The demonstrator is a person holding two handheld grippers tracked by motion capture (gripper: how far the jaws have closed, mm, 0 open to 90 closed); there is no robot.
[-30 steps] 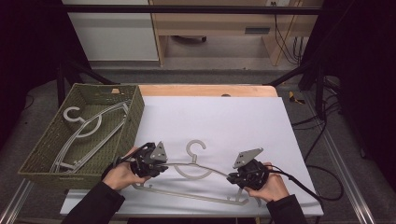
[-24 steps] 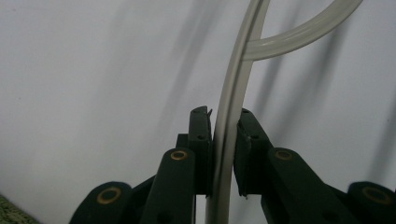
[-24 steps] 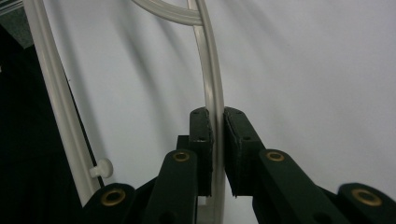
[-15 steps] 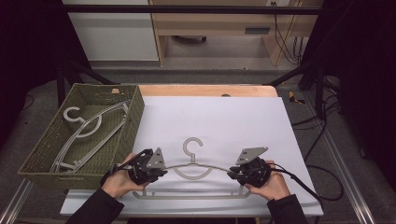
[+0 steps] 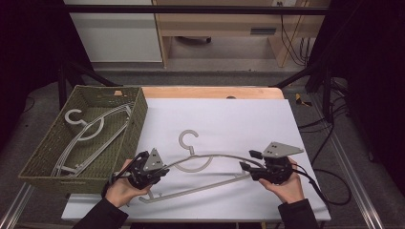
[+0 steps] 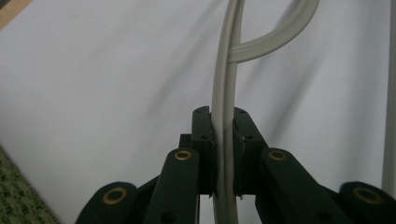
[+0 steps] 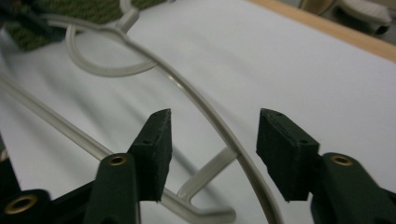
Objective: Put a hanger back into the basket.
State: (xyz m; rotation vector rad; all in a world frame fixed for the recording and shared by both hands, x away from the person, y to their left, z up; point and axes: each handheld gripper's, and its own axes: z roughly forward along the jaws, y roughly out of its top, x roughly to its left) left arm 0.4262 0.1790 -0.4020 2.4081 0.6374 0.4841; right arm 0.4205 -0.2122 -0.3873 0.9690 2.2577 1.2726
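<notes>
A grey plastic hanger [image 5: 205, 160] lies slanted across the white table top [image 5: 229, 119], its hook pointing away from me. My left gripper [image 5: 164, 169] is shut on the hanger's left shoulder; in the left gripper view the pads [image 6: 205, 140] squeeze the grey arm [image 6: 224, 70]. My right gripper [image 5: 247, 163] is at the hanger's right end, its jaws having just been opening. In the right gripper view the hanger's arm [image 7: 196, 105] runs between the spread fingertips of that gripper [image 7: 215, 122] and no pad touches it.
An olive woven basket [image 5: 95, 167] stands at the table's left with another grey hanger [image 5: 90, 129] lying in it. A wooden strip [image 5: 210, 92] edges the table's far side. Cables trail off past the right edge.
The right gripper's jaws have opened off the hanger's right end and the hand has lifted slightly. The hanger now lies slanted, its hook shifted left and away. The left gripper keeps its hold.
</notes>
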